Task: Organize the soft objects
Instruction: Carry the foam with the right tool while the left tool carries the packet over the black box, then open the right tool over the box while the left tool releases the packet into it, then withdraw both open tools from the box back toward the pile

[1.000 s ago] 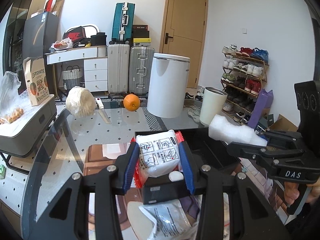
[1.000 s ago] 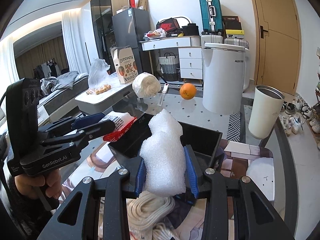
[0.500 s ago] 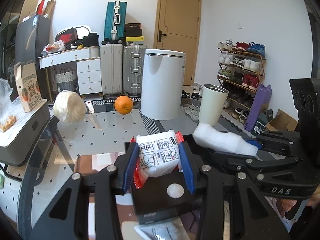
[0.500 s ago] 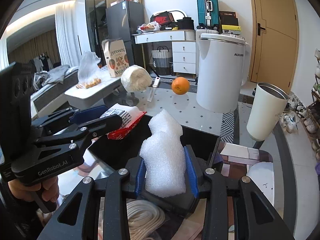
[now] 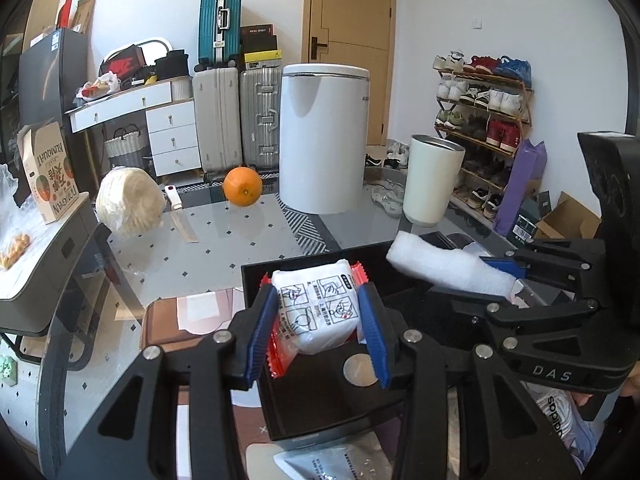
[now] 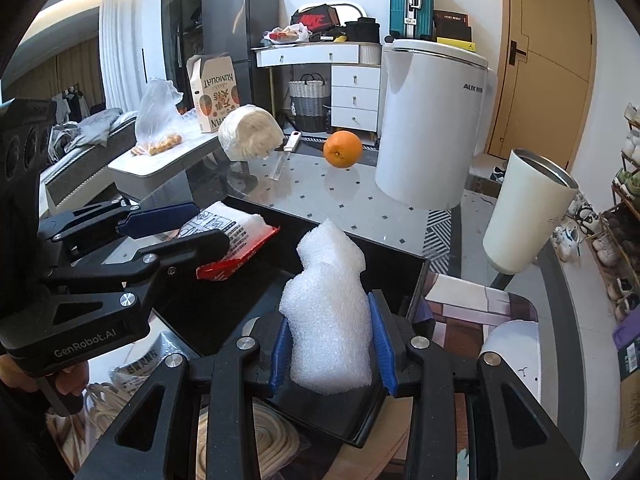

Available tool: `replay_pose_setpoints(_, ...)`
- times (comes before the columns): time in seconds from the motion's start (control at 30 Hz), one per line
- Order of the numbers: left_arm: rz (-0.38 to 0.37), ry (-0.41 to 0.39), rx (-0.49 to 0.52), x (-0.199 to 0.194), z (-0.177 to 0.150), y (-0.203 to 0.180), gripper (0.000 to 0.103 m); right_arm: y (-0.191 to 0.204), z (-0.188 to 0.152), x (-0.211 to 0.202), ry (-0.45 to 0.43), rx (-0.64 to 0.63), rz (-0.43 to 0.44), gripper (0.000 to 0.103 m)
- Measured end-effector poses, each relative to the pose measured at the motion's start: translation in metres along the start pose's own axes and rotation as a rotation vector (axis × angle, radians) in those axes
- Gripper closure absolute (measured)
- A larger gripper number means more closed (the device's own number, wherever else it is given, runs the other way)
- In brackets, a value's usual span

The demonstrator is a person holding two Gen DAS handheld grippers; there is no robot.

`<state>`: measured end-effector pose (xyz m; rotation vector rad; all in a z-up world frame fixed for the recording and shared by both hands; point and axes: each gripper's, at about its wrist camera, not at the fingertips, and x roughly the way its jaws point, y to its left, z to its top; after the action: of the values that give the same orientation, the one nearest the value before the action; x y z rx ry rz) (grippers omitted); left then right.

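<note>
My left gripper [image 5: 318, 330] is shut on a white and red soft packet [image 5: 318, 314] and holds it over a black open box [image 5: 320, 412]. My right gripper [image 6: 330, 344] is shut on a piece of white foam [image 6: 330, 320] and holds it over the same box [image 6: 224, 312]. In the left wrist view the foam [image 5: 448, 270] and the right gripper come in from the right. In the right wrist view the packet [image 6: 232, 236] and the left gripper [image 6: 192, 228] come in from the left.
On the glass table [image 5: 240, 240] stand an orange [image 5: 242, 186], a white wrapped bundle [image 5: 128, 202], a knife [image 5: 180, 218], a large white canister [image 5: 324, 138] and a white cup [image 5: 432, 180]. Coiled rope [image 6: 264, 440] and a plastic-wrapped packet [image 5: 328, 462] lie near me.
Both grippers have moved forward and down over the black box, each keeping its hold. The box now lies right under both held objects.
</note>
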<state>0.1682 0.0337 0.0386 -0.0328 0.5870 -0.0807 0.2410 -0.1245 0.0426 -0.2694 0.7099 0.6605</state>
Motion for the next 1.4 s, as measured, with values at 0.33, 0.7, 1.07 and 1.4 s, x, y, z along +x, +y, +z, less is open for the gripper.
replay_pose_setpoints(0.33, 0.006, 0.045, -0.007, 0.005, -0.004, 0.0, 0.04, 0.006, -0.001, -0.014, -0.052, -0.019, -0.011, 0.023)
replay_pose_setpoints(0.7, -0.023, -0.048, -0.059, -0.04, -0.008, 0.005, 0.004, -0.012, -0.022, -0.071, -0.11, 0.045, 0.035, 0.001)
replay_pose_setpoints(1.07, 0.036, -0.07, -0.08, -0.073, -0.027, 0.014, 0.0, -0.017, -0.042, -0.087, -0.081, 0.065, 0.067, 0.001)
replay_pose_setpoints(1.4, 0.039, -0.043, -0.045, -0.081, -0.044, 0.006, 0.0, -0.015, -0.063, -0.093, -0.026, 0.046, 0.08, 0.001)
